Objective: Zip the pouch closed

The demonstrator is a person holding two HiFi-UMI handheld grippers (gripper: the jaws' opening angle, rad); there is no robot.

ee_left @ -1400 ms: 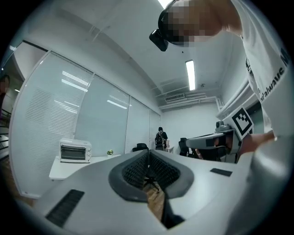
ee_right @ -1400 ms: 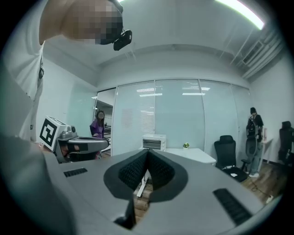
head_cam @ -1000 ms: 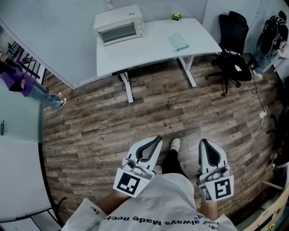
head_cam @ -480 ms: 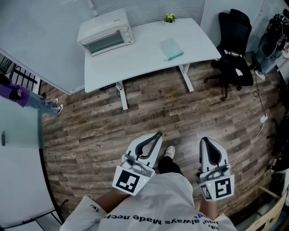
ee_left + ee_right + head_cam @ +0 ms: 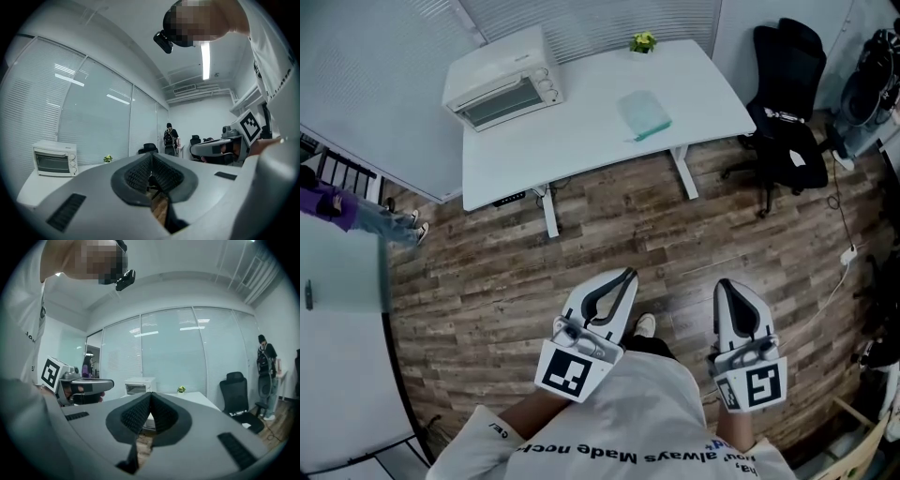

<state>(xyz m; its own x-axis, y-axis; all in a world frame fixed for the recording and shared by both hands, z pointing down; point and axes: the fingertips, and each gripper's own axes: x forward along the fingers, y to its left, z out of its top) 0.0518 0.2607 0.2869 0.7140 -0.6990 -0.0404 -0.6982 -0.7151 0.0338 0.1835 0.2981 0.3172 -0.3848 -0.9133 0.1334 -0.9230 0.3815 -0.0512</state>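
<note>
The pouch (image 5: 644,114), a flat pale teal piece, lies on the right part of the white table (image 5: 581,131) across the room, far from both grippers. My left gripper (image 5: 628,273) is held at waist height over the wooden floor, shut with nothing between its jaws. My right gripper (image 5: 724,283) is beside it, also shut and empty. In the left gripper view the left gripper (image 5: 151,157) shows its ribbed pads meeting at the tip. The right gripper (image 5: 150,394) looks the same in the right gripper view.
A white toaster oven (image 5: 499,82) sits on the table's left end and a small green plant (image 5: 643,42) at its back edge. A black office chair (image 5: 787,112) stands right of the table. A cable (image 5: 839,253) runs across the floor at right. A person (image 5: 169,138) stands far off.
The table with the pouch has slid left and slightly down in the head view as I walk toward it. Both grippers keep their place at my waist and stay shut.
</note>
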